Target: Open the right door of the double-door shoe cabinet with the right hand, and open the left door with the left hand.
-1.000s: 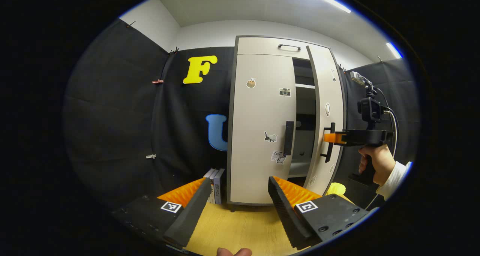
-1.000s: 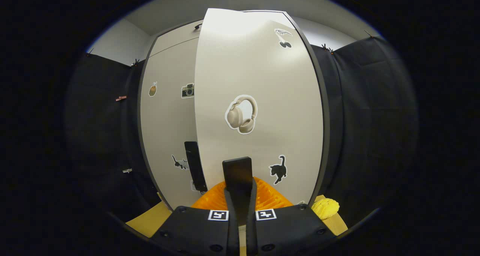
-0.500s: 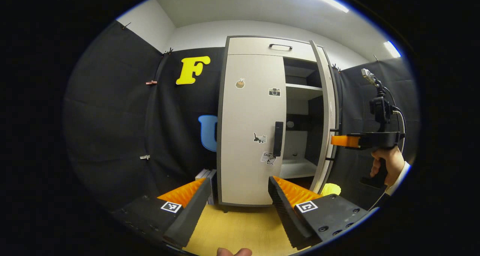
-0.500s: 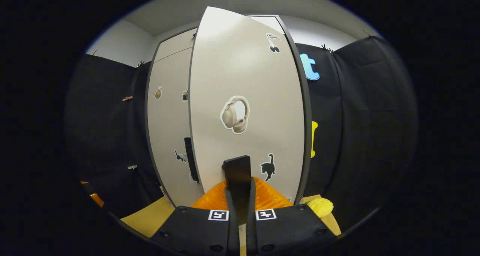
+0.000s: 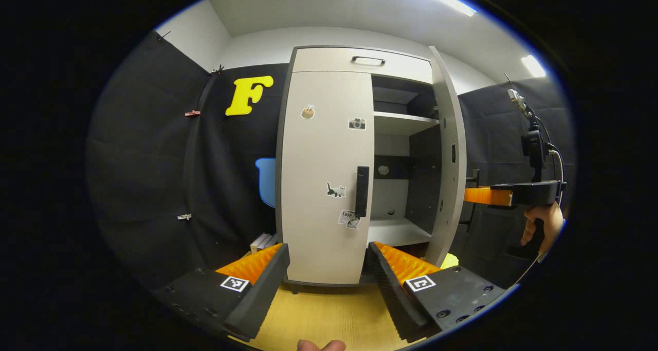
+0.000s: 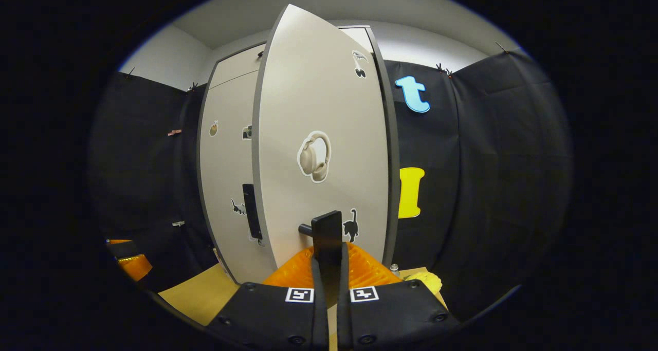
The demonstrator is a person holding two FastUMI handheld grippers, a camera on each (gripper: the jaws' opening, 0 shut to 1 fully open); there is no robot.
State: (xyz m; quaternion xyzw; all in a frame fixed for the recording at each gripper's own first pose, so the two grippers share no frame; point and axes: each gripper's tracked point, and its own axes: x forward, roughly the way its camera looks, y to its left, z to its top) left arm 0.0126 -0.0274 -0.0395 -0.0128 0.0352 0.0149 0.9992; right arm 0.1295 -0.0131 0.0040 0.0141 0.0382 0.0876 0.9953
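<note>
**Right door swung wide, left door closed**

At the bottom of the right gripper view, the right hand-held gripper (image 6: pixel 329 256) is clamped on the right door's handle (image 6: pixel 327 230). At the bottom of the left gripper view, the left hand-held gripper (image 5: pixel 326 269) gapes wide, holding nothing, above the wooden surface (image 5: pixel 329 315). Farther back at frame centre stands the shoe cabinet (image 5: pixel 360 63), its left door (image 5: pixel 324 150) closed, its right door (image 5: pixel 450 150) wide open.
</note>
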